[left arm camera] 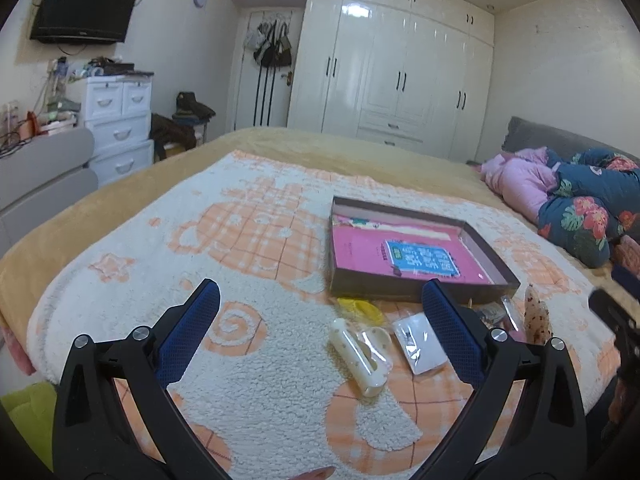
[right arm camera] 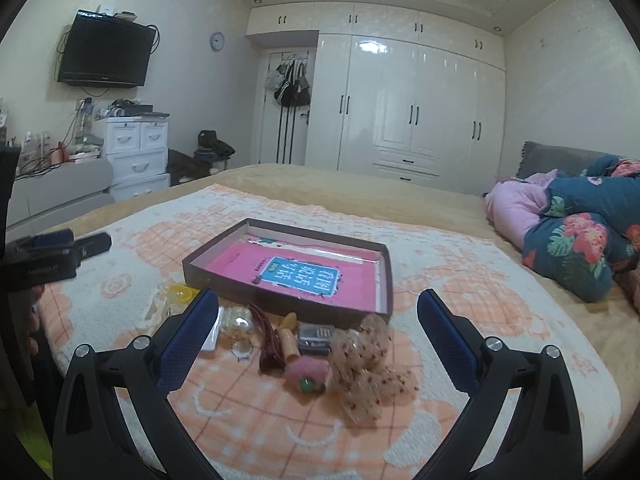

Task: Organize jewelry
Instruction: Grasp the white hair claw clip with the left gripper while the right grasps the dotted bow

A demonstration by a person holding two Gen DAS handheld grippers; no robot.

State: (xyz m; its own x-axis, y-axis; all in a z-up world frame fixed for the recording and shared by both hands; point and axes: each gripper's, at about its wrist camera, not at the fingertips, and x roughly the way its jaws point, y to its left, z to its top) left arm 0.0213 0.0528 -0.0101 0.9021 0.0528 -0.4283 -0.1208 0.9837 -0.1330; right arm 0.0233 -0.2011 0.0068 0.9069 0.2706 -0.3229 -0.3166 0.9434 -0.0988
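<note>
Both grippers hover over the blanket (right arm camera: pixel 460 256) with jaws spread wide, nothing between them. Ahead of the right gripper (right arm camera: pixel 318 312) sits the shallow brown box (right arm camera: pixel 224 276), holding only a pink book (right arm camera: pixel 304 276) with a blue label. Jewelry pieces lie loose just in front of the box: a sheer spotted bow (right arm camera: pixel 366 364), a dark red clip (right arm camera: pixel 270 344), a pink fuzzy piece (right arm camera: pixel 306 374). Between the left gripper's (left arm camera: pixel 320 300) fingers lies a cream case (left arm camera: pixel 360 356), with a small clear packet (left arm camera: pixel 420 344) beside it.

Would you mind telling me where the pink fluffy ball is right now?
In the right wrist view the pink fluffy ball lies on the blanket, in front of the box, between the dark red clip and the speckled scrunchies.
</note>
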